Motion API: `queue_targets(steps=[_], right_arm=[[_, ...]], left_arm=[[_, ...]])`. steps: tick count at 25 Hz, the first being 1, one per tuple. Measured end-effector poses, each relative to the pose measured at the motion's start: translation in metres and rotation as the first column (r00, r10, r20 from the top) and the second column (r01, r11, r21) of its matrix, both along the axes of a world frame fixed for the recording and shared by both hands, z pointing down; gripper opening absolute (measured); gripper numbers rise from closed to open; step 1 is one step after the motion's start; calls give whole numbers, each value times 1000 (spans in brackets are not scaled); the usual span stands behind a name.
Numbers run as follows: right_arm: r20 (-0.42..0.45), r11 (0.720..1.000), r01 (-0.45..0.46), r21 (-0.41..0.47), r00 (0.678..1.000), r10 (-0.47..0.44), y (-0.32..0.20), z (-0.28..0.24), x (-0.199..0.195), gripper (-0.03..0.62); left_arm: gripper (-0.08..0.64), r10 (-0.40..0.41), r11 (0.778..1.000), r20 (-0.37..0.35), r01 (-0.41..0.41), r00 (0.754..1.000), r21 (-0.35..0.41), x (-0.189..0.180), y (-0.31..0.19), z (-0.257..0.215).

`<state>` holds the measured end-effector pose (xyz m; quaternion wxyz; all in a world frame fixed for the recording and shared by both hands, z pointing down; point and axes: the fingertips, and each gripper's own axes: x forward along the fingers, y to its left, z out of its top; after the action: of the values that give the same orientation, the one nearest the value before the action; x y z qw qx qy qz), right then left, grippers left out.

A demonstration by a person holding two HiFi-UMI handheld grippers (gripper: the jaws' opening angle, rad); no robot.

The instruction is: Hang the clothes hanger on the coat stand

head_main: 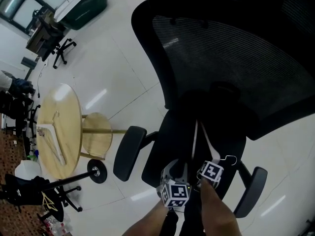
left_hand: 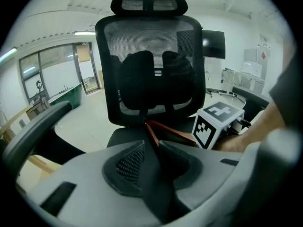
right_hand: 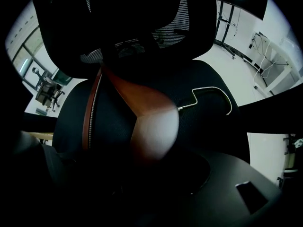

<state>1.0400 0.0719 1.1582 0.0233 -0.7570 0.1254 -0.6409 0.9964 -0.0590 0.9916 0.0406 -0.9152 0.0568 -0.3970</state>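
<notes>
Left tongs (left_hand: 151, 144) pinching clothes hanger (right_hand: 154, 122), right tongs (right_hand: 142, 171) wide astride it, chair armrests (head_main: 129, 151) flanking, backrest (left_hand: 151, 56) ahead

Mesh chair (head_main: 231, 58): one. Armrests (head_main: 129, 152): two, at 7 and 5 o'clock. Headrest (left_hand: 149, 4): one. Hanger (right_hand: 151, 122): one. Grippers: two, left gripper (left_hand: 151, 144) and right gripper (right_hand: 142, 174). Marker cubes (head_main: 175, 193): two. Forearms (head_main: 219, 215): two. Round wooden worktop (head_main: 59, 127): one, 9 o'clock. Smaller wooden disc (head_main: 97, 137) beside it: one. Far chair (head_main: 61, 50), 10 o'clock: one.
</notes>
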Motion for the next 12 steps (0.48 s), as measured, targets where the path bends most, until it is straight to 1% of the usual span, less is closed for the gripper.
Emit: queue_targets(steps=[1,2,3,4,7,9,10,12], right_arm=[[-18,997,13,-81,1000,-15,15,0,3,207],[-35,990,22,-142,999,-27,26,1,6,207],[-48,986,25,-167,998,-33,29,1,8,207],[-58,985,23,-170,998,-33,29,1,9,204],[-57,988,13,-155,998,-22,25,1,6,196],[-63,989,-5,-145,998,-4,28,0,7,170],[-72,992,-25,-122,997,16,28,-2,10,153],[-69,998,-67,-9,995,66,14,-7,9,102]], left_arm=[[100,-3,1000,1,3,1000,-1,-1,-1,-1],[98,-6,1000,1,6,1000,-3,-2,-2,-3],[98,-10,1000,-1,10,1000,-4,-3,-3,-6],[97,-12,1000,-5,12,1000,-5,-3,-3,-8],[94,-19,1000,-20,19,1000,2,-7,-4,-16],[91,-25,1000,-25,26,999,9,-10,-5,-20],[89,-27,1000,-26,27,999,11,-13,-5,-22],[86,-27,1000,-32,27,999,11,-18,-3,-29]])
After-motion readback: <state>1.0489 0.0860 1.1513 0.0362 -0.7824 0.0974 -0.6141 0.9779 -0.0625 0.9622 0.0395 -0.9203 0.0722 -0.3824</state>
